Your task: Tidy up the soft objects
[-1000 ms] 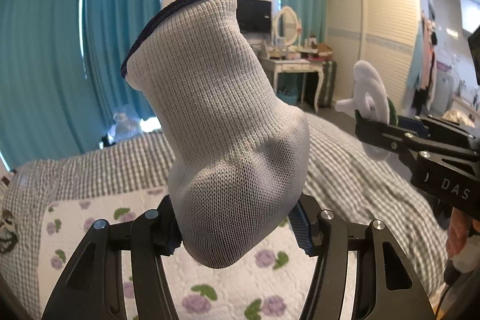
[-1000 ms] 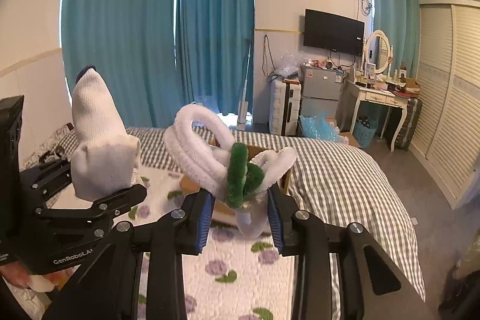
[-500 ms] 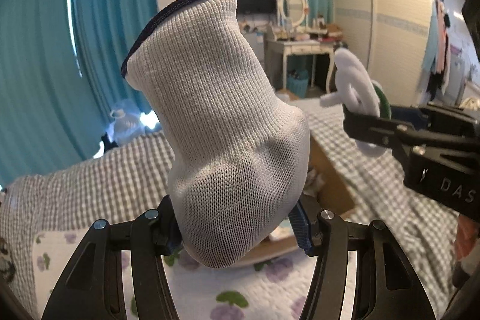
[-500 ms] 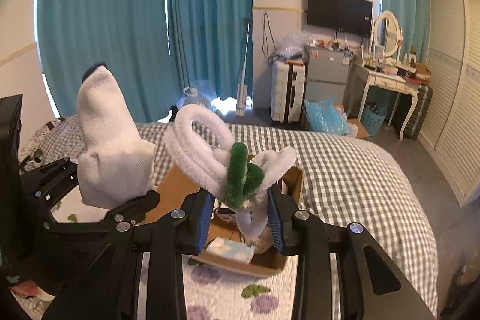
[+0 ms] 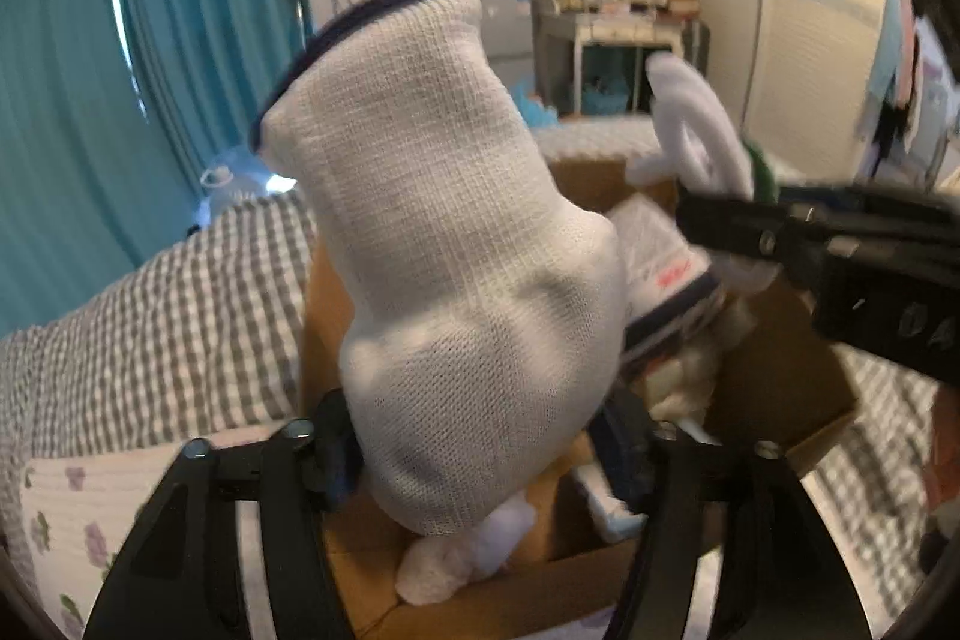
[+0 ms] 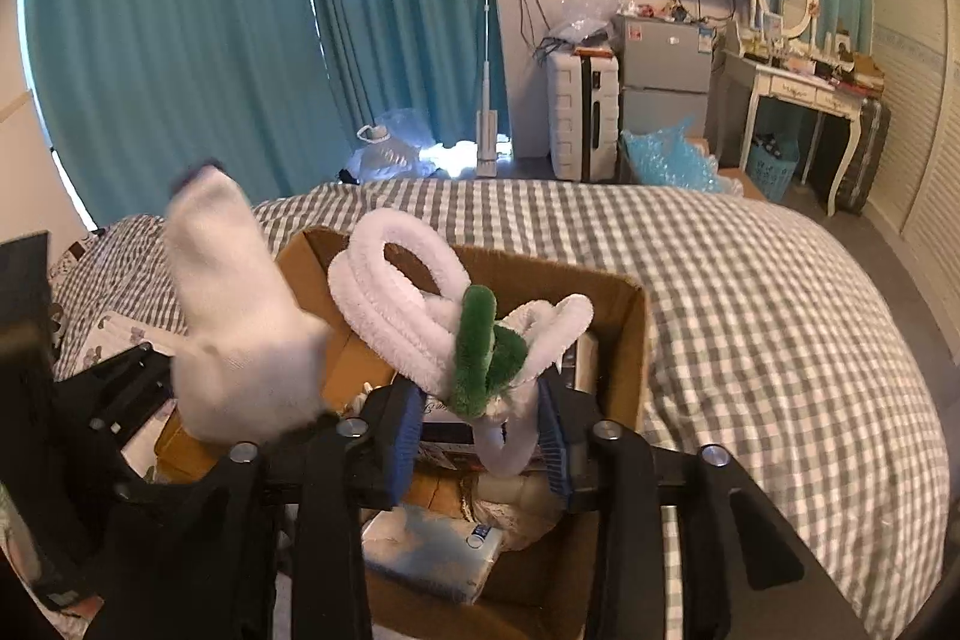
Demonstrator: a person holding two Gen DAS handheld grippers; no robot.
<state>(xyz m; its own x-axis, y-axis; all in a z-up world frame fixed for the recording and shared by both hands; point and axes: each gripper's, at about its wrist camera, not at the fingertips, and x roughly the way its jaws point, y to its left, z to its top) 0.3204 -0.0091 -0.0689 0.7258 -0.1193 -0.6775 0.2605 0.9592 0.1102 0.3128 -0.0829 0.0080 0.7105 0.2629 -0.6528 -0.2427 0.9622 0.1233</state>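
Note:
My left gripper (image 5: 480,454) is shut on a white knitted sock (image 5: 438,244) with a dark blue cuff, held upright over an open cardboard box (image 5: 780,382) on the bed. The sock also shows in the right wrist view (image 6: 240,340). My right gripper (image 6: 480,430) is shut on a white and green fuzzy chenille toy (image 6: 444,316), held above the same box (image 6: 624,340). The toy and right gripper show at the right of the left wrist view (image 5: 696,142). The box holds several soft items and packets (image 6: 432,550).
The box sits on a bed with a grey checked cover (image 6: 750,310) and a floral sheet (image 5: 66,508). Teal curtains (image 6: 180,40), a suitcase (image 6: 582,112), a small fridge (image 6: 660,70) and a dressing table (image 6: 798,82) stand beyond the bed.
Both grippers have moved forward and down with their loads; the cardboard box now lies directly beneath them and fills the lower views. Both stay shut.

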